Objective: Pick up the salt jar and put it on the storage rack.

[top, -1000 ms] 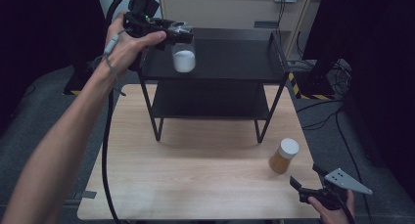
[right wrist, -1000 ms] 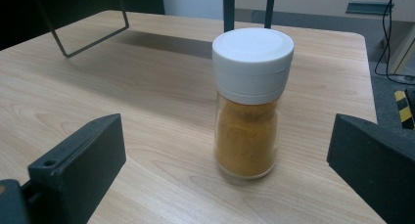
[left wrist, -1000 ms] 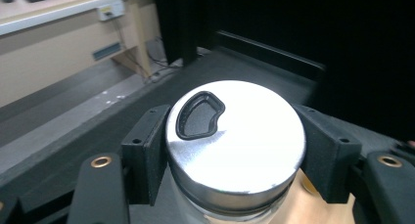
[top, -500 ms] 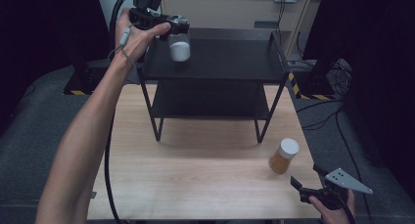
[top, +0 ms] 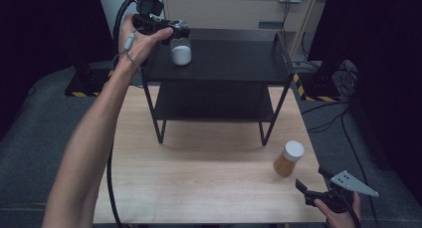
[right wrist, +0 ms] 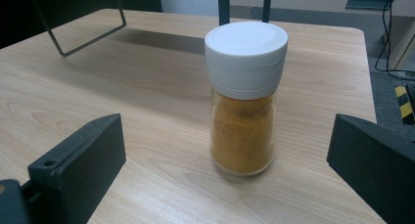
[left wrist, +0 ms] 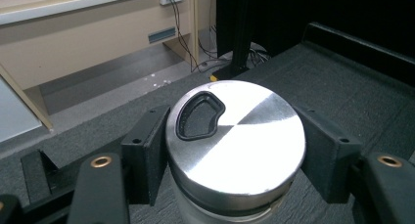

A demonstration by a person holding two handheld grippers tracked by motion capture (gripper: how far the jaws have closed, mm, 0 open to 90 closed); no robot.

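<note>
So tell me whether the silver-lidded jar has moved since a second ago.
Yes. The left gripper has carried the jar farther back over the black shelf's top, away from its front edge.

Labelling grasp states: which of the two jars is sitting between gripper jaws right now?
The metal-lidded jar on the black shelf's top, with the left gripper jaws against its sides. The spice jar stands free on the wooden table, ahead of the open right gripper.

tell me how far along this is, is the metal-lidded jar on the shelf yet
Looks done: the metal-lidded jar is up at the black shelf's top. In hand: the left gripper has its jaws against the jar's sides, so it isn't released; whether it rests on the surface I can't tell. Left: the spice jar stands untouched on the table, ahead of the open right gripper.
</note>
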